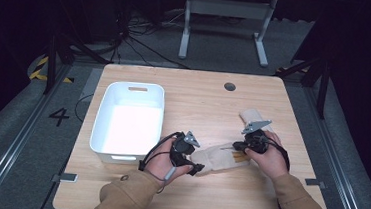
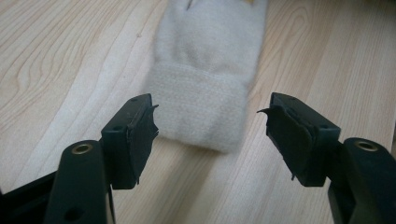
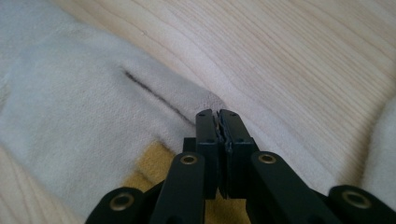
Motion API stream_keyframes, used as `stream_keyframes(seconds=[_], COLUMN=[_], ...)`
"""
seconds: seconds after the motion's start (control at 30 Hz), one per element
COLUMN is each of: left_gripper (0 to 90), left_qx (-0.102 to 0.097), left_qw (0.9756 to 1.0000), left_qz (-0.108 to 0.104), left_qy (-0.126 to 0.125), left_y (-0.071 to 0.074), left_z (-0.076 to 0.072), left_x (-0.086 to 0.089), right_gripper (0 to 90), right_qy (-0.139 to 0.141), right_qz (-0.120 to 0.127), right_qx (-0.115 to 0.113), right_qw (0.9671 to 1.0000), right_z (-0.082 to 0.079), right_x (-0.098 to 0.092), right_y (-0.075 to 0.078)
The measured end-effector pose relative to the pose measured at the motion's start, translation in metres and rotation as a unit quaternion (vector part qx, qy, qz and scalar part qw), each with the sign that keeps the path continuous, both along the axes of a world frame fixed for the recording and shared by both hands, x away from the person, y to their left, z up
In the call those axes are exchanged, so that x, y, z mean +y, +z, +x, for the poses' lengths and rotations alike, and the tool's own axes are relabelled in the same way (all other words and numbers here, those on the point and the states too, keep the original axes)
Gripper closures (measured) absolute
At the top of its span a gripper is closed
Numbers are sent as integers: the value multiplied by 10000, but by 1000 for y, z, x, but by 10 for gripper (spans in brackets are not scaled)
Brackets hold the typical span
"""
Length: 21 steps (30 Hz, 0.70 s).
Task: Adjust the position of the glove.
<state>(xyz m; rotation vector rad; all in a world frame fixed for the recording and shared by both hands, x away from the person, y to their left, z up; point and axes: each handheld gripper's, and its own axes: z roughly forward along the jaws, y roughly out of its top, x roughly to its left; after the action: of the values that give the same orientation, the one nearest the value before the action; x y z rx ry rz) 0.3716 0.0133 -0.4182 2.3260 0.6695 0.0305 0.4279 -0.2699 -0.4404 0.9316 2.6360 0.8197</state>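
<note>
A cream glove [image 1: 217, 159] lies flat on the wooden table [image 1: 199, 95], its ribbed cuff [image 2: 198, 109] toward my left hand. My left gripper [image 1: 197, 168] is open, jaws standing either side of the cuff end without touching it [image 2: 210, 140]. My right gripper [image 1: 235, 146] is shut, its tips [image 3: 217, 116] over the finger end of the glove [image 3: 79, 116], beside a dark slit between two fingers and a yellow patch [image 3: 152, 165]. I see no fabric pinched between the jaws. A second cream glove [image 1: 250, 114] lies just beyond the right hand.
A white plastic bin [image 1: 104, 103] stands on the left half of the table, close to my left hand. A round cable hole [image 1: 230, 86] sits near the far edge. Part of the second glove [image 3: 380, 154] shows in the right gripper view.
</note>
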Motion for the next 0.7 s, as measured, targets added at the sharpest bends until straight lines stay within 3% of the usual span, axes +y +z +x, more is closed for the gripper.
stream_keyframes(seconds=[0.7], left_gripper=[334], left_qx=[-9], left_qw=[10000], left_qz=[-18], left_qy=[-89], left_y=[2], left_z=[8], left_x=[-5], right_gripper=[875], right_qy=[9], right_qz=[4], right_qx=[190], right_qw=[9998], right_z=[-22], right_x=[-9], right_y=[3])
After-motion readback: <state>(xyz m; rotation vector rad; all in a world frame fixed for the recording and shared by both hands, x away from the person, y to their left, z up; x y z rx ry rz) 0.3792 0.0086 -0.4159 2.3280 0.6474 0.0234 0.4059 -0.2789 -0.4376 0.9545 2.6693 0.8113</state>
